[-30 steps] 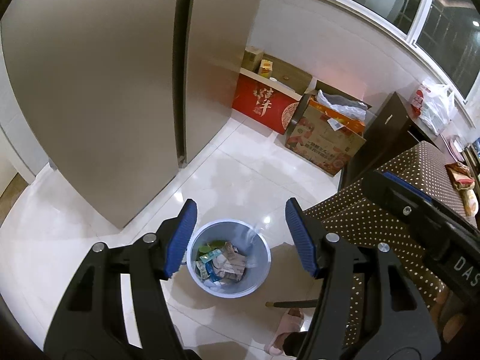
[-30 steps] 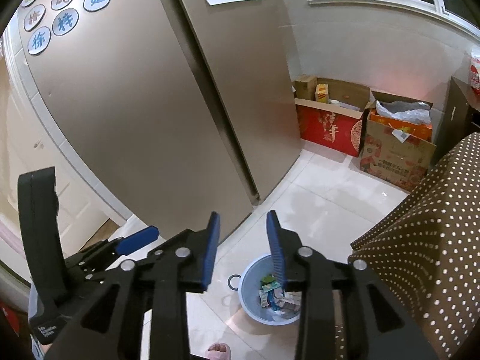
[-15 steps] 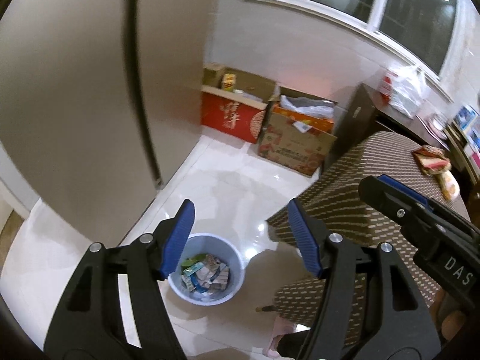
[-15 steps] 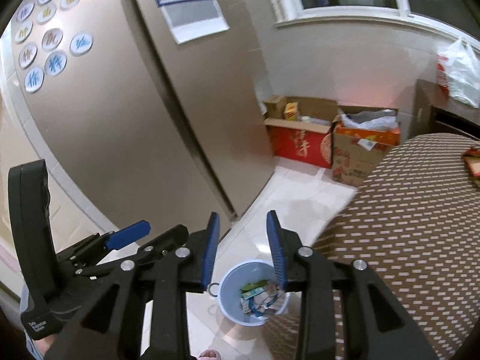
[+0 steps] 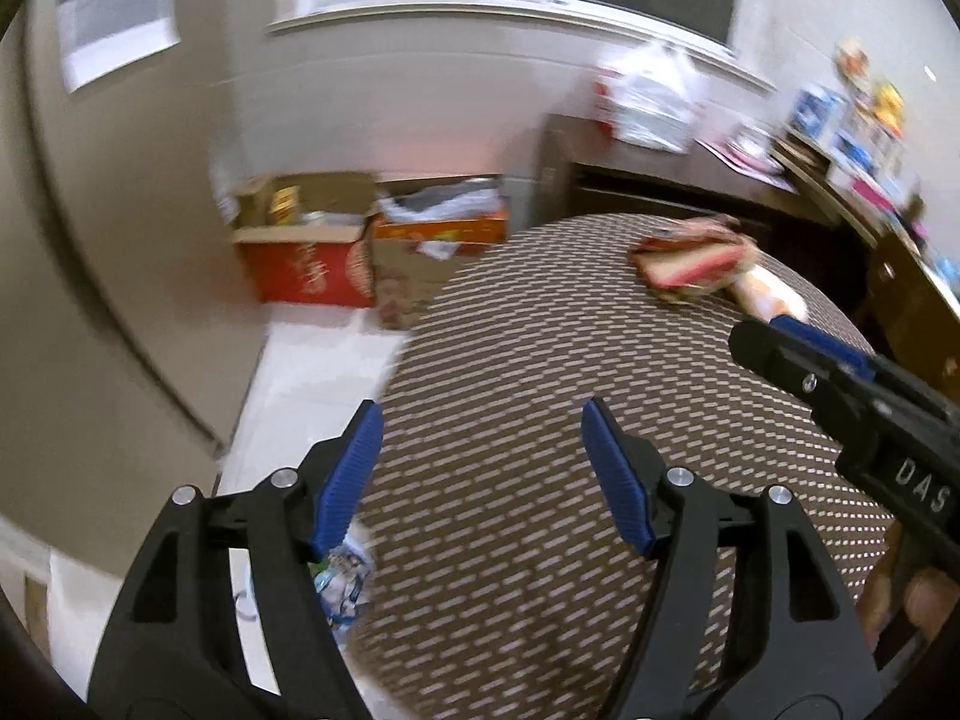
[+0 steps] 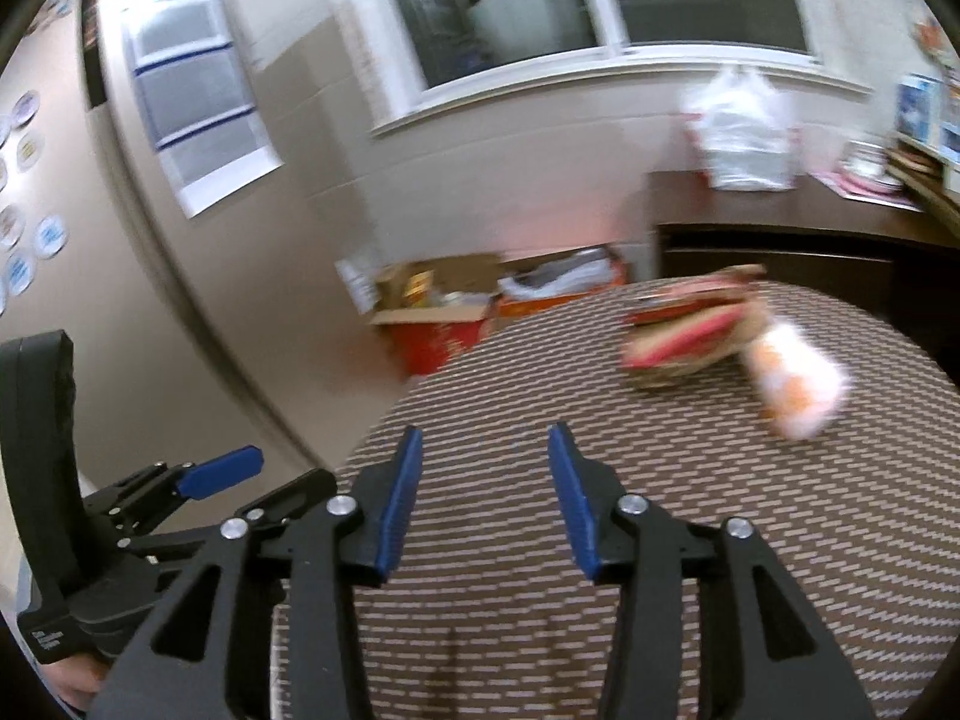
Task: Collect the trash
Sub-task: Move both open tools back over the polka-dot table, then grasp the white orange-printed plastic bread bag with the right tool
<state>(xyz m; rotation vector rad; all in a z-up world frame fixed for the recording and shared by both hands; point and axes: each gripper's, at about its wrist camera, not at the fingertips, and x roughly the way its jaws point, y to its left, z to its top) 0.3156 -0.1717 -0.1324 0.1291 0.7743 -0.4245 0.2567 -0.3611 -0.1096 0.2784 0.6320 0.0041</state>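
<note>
Both views are motion-blurred. A red and tan wrapper (image 5: 690, 261) and an orange and white packet (image 5: 771, 294) lie at the far side of a brown dotted table (image 5: 540, 420). They also show in the right wrist view as the wrapper (image 6: 684, 336) and the packet (image 6: 798, 384). My left gripper (image 5: 480, 477) is open and empty above the table's near edge. My right gripper (image 6: 483, 501) is open and empty over the table (image 6: 660, 480). The trash in the bin (image 5: 342, 576) peeks out beside the table's left edge, mostly hidden by my left finger.
Cardboard boxes (image 5: 312, 240) stand on the floor against the wall under the window. A dark cabinet (image 6: 780, 246) with a white plastic bag (image 6: 741, 132) on it stands behind the table. The tall fridge (image 6: 120, 276) fills the left. The white tiled floor (image 5: 300, 372) shows between fridge and table.
Both grippers have swung up and to the right, from over the bin on the floor to over the table. The right gripper's jaws have opened wider.
</note>
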